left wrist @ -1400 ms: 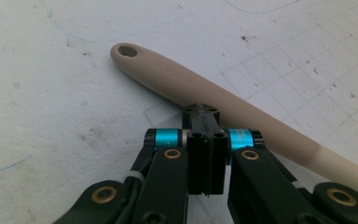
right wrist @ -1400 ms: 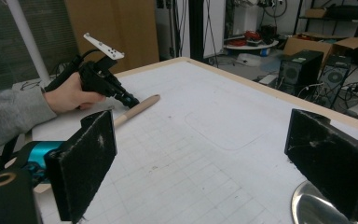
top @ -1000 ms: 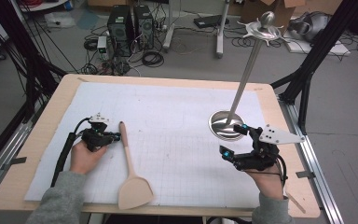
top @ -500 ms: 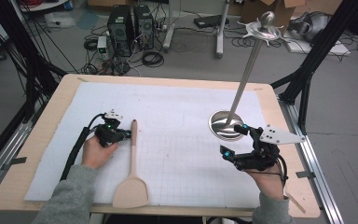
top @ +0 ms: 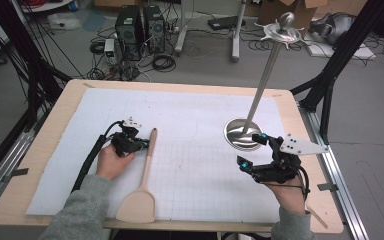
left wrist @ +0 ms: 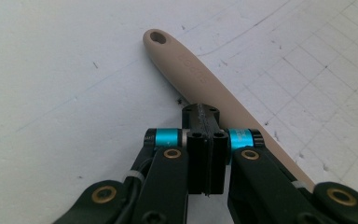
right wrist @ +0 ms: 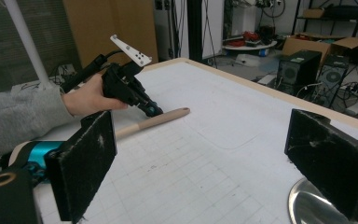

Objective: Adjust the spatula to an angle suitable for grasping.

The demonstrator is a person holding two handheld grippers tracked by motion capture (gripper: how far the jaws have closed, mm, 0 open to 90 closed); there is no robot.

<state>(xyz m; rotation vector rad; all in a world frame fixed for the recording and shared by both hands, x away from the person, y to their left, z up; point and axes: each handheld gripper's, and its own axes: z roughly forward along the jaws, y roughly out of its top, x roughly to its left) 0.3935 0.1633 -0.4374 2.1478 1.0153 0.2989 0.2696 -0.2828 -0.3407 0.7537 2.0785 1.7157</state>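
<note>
1. Left tool point(top: 142, 144) with jaws fully shut and nothing between them; closed tip point(left wrist: 200, 112) set against the side of the spatula point(left wrist: 223, 91), about a third of the way down from the holed end.
2. Right tool point(top: 252, 150) with jaws spread wide and empty, held low just beside the round base of the stand point(top: 242, 134).
3. Spatula point(top: 142, 172) flat on the white sheet point(top: 200, 115), left of centre, holed end pointing away, blade close to the near edge of the surface point(top: 45, 150).
4. Step in hand, by the look of it: nudging the spatula sideways with a shut tool rather than gripping it.
5. Next move, as a judgement: either more of the sideways push, with the tip kept low so as not to ride over the rounded handle, or jaws opened and brought down astride the handle for a proper hold. Thin handle flat on the sheet, so little room for a jaw beneath.
6. Hard to tell: whether the shut tip truly presses on the wood or only sits above its edge.
7. Cut off: blade out of frame in the left gripper view; in the right gripper view, lower handle and blade behind the near jaw, with the left tool point(right wrist: 153, 110) at the handle point(right wrist: 161, 119).
8. Stand base half hidden by the far jaw in that same view.
</note>
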